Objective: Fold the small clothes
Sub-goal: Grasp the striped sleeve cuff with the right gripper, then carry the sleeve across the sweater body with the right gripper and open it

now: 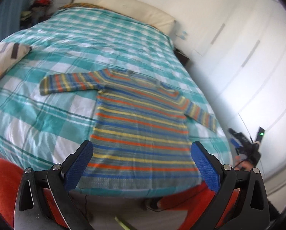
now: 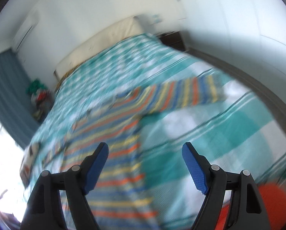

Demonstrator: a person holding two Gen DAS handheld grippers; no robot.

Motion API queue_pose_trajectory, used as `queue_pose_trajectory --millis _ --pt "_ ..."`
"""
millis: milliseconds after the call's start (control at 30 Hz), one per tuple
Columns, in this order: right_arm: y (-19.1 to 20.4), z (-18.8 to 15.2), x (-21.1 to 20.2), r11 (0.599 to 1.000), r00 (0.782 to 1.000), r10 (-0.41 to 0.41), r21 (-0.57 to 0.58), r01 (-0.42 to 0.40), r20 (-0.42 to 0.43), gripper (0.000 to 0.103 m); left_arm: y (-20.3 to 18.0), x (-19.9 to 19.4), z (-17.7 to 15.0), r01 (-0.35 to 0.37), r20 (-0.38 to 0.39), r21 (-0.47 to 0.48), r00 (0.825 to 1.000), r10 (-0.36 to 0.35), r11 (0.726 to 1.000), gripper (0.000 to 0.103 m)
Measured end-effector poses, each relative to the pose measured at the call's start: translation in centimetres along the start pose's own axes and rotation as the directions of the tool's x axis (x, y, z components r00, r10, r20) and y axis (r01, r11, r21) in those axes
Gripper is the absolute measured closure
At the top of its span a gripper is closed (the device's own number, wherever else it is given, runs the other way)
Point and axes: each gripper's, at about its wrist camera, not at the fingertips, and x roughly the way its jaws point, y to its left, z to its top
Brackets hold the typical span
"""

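I see the small knitted sweater with orange, yellow, blue and grey stripes [image 1: 141, 126] lying flat on the teal-and-white checked bedspread [image 1: 47, 115], sleeves spread, hem toward me. My left gripper [image 1: 142, 163] hovers above the hem, jaws wide apart, holding nothing. My right gripper [image 2: 145, 164] hangs over the sweater's right edge, likewise spread and empty.

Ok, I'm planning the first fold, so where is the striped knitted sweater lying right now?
The multicoloured striped knitted sweater lies flat on the teal-and-white checked bedspread, sleeves spread, hem at the bed's near edge, just ahead of the open left tongs.
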Motion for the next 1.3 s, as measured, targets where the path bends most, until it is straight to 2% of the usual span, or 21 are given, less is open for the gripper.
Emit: queue_pose_trajectory --millis 100,200,233,333,400,433,533,600,633,700,800,867,933,1067,1133,1200,1233,1267,1300 --pt "-5.3 5.4 2.7 0.994 0.997 -0.078 0.070 0.079 -0.011 0.024 1.4 1.7 -0.6 -0.071 0.013 -0.025 0.997 0.071 0.997 0.001" --pt "-10.1 8.9 8.1 0.984 0.988 -0.060 0.159 0.082 -0.143 0.028 2.8 3.6 -1.0 -0.107 -0.022 -0.035 0.994 0.106 0.994 0.001" --pt "-11.2 9.6 10.0 0.979 0.982 -0.046 0.186 0.080 -0.182 0.034 3.2 4.2 -1.1 -0.120 -0.031 -0.041 0.992 0.119 0.992 0.001" --pt "-13.0 10.6 13.9 0.972 0.969 -0.082 0.195 0.129 -0.233 0.039 4.1 5.3 -1.4 -0.163 -0.052 -0.064 0.986 0.160 0.985 0.001" --pt "-13.8 11.0 16.1 0.972 0.960 -0.093 0.184 0.144 -0.263 0.047 4.4 5.5 -1.7 -0.187 -0.060 -0.072 0.981 0.183 0.980 0.001" --pt "-14.0 11.2 17.2 0.973 0.956 -0.088 0.181 0.142 -0.279 0.052 4.6 5.6 -1.9 -0.200 -0.066 -0.076 0.979 0.195 0.977 0.001" --pt "-14.1 11.6 19.5 0.977 0.943 -0.062 0.173 0.124 -0.326 0.059 5.1 5.9 -2.4 -0.227 -0.084 -0.086 0.972 0.220 0.970 0.001" --pt "-13.8 11.5 20.9 0.980 0.919 -0.106 0.113 0.161 -0.380 0.078 5.3 6.2 -2.8 -0.240 -0.091 -0.080 0.968 0.233 0.967 0.001" --pt "-13.8 11.5 21.1 0.978 0.911 -0.136 0.092 0.186 -0.390 0.097 5.3 6.4 -3.0 -0.242 -0.094 -0.076 0.967 0.235 0.967 0.001" --pt "-13.8 11.8 20.8 0.976 0.913 -0.141 0.102 0.194 -0.382 0.098 5.5 6.8 -3.2 -0.236 -0.100 -0.069 0.968 0.228 0.969 0.001" --pt "-10.4 13.3 18.5 0.969 0.920 -0.241 -0.023 0.246 -0.308 0.099 5.8 7.0 -3.1 -0.236 -0.088 -0.060 0.969 0.230 0.970 0.002" --pt "-5.9 14.4 17.4 0.940 0.912 -0.328 -0.181 0.289 -0.247 0.099 6.1 7.1 -3.1 -0.238 -0.072 -0.051 0.970 0.234 0.970 0.002" --pt "-0.8 15.0 16.0 0.915 0.918 -0.339 -0.300 0.271 -0.205 0.099 6.5 7.4 -3.2 -0.237 -0.061 -0.045 0.970 0.234 0.971 0.002" --pt "10.5 15.2 16.4 0.925 0.946 -0.187 -0.372 0.078 -0.264 0.099 7.8 7.9 -3.8 -0.223 -0.068 -0.055 0.973 0.219 0.973 0.002" --pt "15.6 14.1 17.2 0.926 0.949 -0.086 -0.376 -0.035 -0.302 0.099 8.4 7.7 -4.0 -0.224 -0.063 -0.060 0.973 0.220 0.973 0.002" --pt "20.6 12.4 18.8 0.922 0.932 0.032 -0.348 -0.167 -0.361 0.099 9.1 7.2 -4.1 -0.226 -0.053 -0.074 0.974 0.222 0.971 0.002" --pt "22.8 11.5 19.8 0.912 0.914 0.092 -0.335 -0.237 -0.396 0.099 9.5 7.0 -4.0 -0.226 -0.050 -0.088 0.974 0.222 0.970 0.002" --pt "24.6 10.3 20.9 0.894 0.883 0.157 -0.318 -0.317 -0.442 0.098 9.8 6.9 -4.0 -0.227 -0.048 -0.102 0.974 0.223 0.969 0.002" --pt "25.7 9.1 22.1 0.883 0.855 0.198 -0.292 -0.368 -0.480 0.092 10.1 6.7 -4.0 -0.226 -0.045 -0.117 0.974 0.222 0.967 0.002"
